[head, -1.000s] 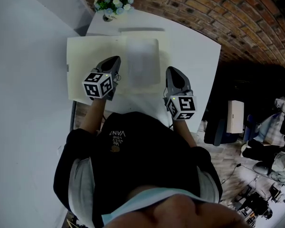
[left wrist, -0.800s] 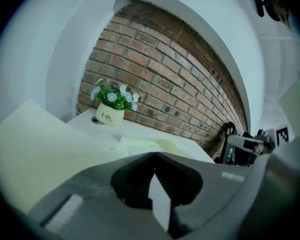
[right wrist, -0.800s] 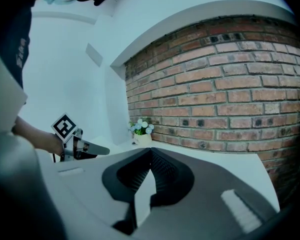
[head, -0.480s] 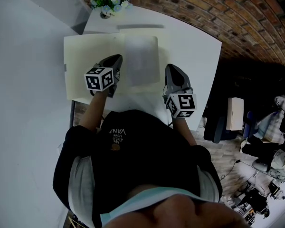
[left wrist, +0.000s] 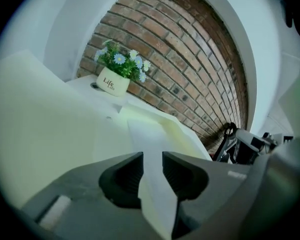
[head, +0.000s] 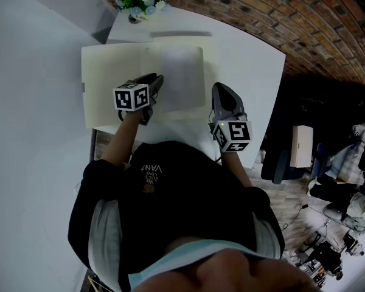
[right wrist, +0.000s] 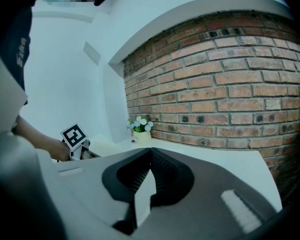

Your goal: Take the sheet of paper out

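A white sheet of paper (head: 181,78) lies on a cream open folder (head: 115,66) on the white table (head: 246,59). My left gripper (head: 156,84) is low over the folder at the sheet's near left edge. In the left gripper view the sheet (left wrist: 149,139) runs up through the gap of the left gripper (left wrist: 152,159). Its jaws are opening and the pads stand clear of the paper. My right gripper (head: 221,91) rests by the folder's near right corner. In its own view the right gripper (right wrist: 150,151) is shut, tips together, with only a pale strip showing behind them.
A small pot of flowers (head: 140,5) stands at the table's far left corner, also seen as a pot (left wrist: 114,80) near the brick wall (left wrist: 190,59). The person's body fills the near side. Chairs and gear crowd the floor (head: 328,187) to the right.
My left gripper has sunk toward the folder, rolled so its marker cube faces up more squarely, and edged right to the sheet's edge. The right gripper has stayed put.
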A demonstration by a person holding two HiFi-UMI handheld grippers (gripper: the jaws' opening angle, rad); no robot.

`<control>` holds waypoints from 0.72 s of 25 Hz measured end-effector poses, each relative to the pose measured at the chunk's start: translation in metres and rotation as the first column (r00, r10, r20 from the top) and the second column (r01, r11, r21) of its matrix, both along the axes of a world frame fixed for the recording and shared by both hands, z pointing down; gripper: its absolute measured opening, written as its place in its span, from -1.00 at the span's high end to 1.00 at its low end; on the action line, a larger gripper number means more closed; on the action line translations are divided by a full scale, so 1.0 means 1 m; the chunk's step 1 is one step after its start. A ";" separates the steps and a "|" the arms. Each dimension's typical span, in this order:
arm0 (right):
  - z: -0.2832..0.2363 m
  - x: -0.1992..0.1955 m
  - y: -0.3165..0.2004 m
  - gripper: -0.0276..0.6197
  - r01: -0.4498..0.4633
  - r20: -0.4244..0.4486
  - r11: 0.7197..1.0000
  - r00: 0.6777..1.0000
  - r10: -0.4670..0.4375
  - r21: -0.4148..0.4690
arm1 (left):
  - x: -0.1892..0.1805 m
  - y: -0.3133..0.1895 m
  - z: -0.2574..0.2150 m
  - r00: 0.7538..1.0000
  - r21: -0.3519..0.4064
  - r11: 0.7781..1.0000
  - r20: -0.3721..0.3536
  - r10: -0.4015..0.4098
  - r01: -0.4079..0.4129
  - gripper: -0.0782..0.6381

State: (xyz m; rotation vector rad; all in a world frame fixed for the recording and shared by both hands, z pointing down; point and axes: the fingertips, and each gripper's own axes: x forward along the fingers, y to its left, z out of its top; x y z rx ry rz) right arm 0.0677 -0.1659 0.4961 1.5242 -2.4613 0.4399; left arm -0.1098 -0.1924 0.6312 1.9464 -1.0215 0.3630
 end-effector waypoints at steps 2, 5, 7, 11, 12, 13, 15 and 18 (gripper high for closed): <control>0.002 0.001 -0.001 0.91 -0.001 0.000 1.000 1.000 0.001 -0.002 | 0.003 0.000 0.006 1.000 -0.014 1.000 -0.006 0.005 -0.005 0.47; 0.002 0.002 -0.003 0.91 -0.001 0.002 1.000 1.000 0.001 -0.005 | 0.006 -0.004 0.009 1.000 -0.022 1.000 -0.006 0.008 -0.009 0.40; 0.001 0.002 -0.003 0.91 0.000 0.004 1.000 1.000 0.001 -0.008 | 0.008 -0.006 0.010 1.000 -0.034 0.999 -0.007 0.006 -0.007 0.34; 0.001 0.002 -0.005 0.91 0.000 0.004 1.000 1.000 0.000 -0.012 | 0.011 -0.007 0.016 1.000 -0.070 0.998 -0.023 0.005 -0.007 0.29; 0.001 0.002 -0.005 0.91 0.000 0.002 1.000 1.000 0.001 -0.012 | 0.012 -0.006 0.018 1.000 -0.077 0.997 -0.028 0.006 -0.008 0.29; 0.002 0.003 -0.005 0.91 -0.001 0.001 1.000 1.000 0.001 -0.013 | 0.013 -0.006 0.019 0.999 -0.084 0.996 -0.031 0.006 -0.009 0.29; 0.003 0.004 -0.005 0.91 -0.004 0.000 1.000 1.000 0.004 -0.014 | 0.015 -0.006 0.022 0.999 -0.098 0.995 -0.037 0.005 -0.009 0.29; 0.003 0.006 -0.005 0.91 -0.009 0.000 1.000 1.000 0.009 -0.015 | 0.016 -0.005 0.025 0.999 -0.118 0.993 -0.052 -0.004 -0.002 0.29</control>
